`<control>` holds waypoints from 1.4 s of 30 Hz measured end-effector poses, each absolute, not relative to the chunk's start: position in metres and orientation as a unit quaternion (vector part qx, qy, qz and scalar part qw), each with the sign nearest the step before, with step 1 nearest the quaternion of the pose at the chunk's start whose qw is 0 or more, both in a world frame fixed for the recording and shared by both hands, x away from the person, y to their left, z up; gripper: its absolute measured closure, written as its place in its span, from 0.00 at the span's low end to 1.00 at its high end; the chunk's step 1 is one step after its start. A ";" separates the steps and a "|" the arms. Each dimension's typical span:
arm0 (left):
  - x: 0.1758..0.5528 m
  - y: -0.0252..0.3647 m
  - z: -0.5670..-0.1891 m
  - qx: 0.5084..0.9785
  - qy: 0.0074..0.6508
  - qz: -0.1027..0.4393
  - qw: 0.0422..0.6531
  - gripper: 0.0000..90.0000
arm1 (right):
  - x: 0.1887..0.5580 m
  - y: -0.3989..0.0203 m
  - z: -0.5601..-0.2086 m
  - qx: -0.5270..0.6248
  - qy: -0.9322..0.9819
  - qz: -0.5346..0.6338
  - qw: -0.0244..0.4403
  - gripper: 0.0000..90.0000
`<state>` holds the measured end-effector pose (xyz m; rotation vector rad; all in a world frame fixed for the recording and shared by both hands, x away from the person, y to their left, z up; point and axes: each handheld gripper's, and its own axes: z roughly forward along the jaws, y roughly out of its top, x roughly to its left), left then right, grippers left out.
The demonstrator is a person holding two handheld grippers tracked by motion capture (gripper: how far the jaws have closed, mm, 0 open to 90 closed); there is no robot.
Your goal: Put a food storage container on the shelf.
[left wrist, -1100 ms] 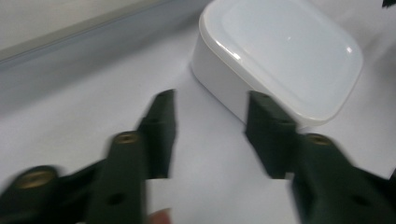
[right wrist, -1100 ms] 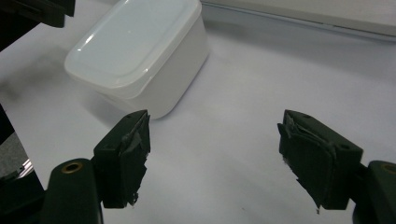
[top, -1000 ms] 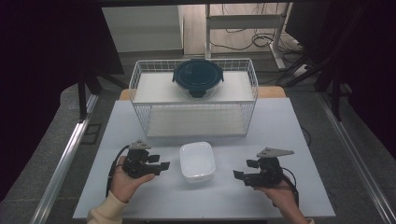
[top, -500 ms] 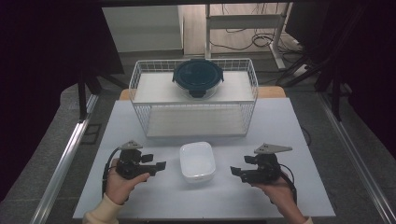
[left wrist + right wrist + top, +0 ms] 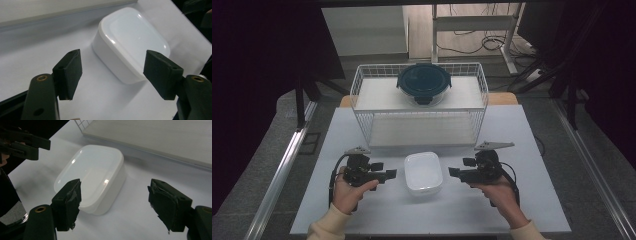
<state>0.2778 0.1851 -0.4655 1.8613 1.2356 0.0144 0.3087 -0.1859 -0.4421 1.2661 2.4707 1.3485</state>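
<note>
1. Centrally, the white container [image 5: 423, 172] sits upside down on the white bench [image 5: 532, 210], just in front of the wire basket [image 5: 362, 85].
2. The left gripper [image 5: 391, 174] flanks it on one side; its jaws have just been opening, nothing pinched.
3. The right gripper [image 5: 453, 172] faces it from the other side, released, apart from it.
4. A dark round lidded bowl [image 5: 424, 83] rests on the basket's upper shelf.

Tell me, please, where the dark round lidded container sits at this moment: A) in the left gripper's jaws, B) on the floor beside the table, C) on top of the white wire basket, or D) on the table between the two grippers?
C: in the high view the dark round container rests on top of the white wire basket, beyond the white dish that lies between the grippers.
</note>
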 end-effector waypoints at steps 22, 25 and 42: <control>0.289 0.172 -0.484 0.721 0.519 -0.049 0.456 0.33 | 0.325 -0.147 -0.456 0.402 0.810 0.425 -0.023 0.38; 0.294 0.166 -0.487 0.712 0.522 -0.070 0.465 0.33 | 0.332 -0.145 -0.461 0.412 0.806 0.424 -0.031 0.39; 0.305 0.157 -0.505 0.674 0.549 -0.124 0.479 0.43 | 0.347 -0.149 -0.484 0.439 0.791 0.418 -0.080 0.50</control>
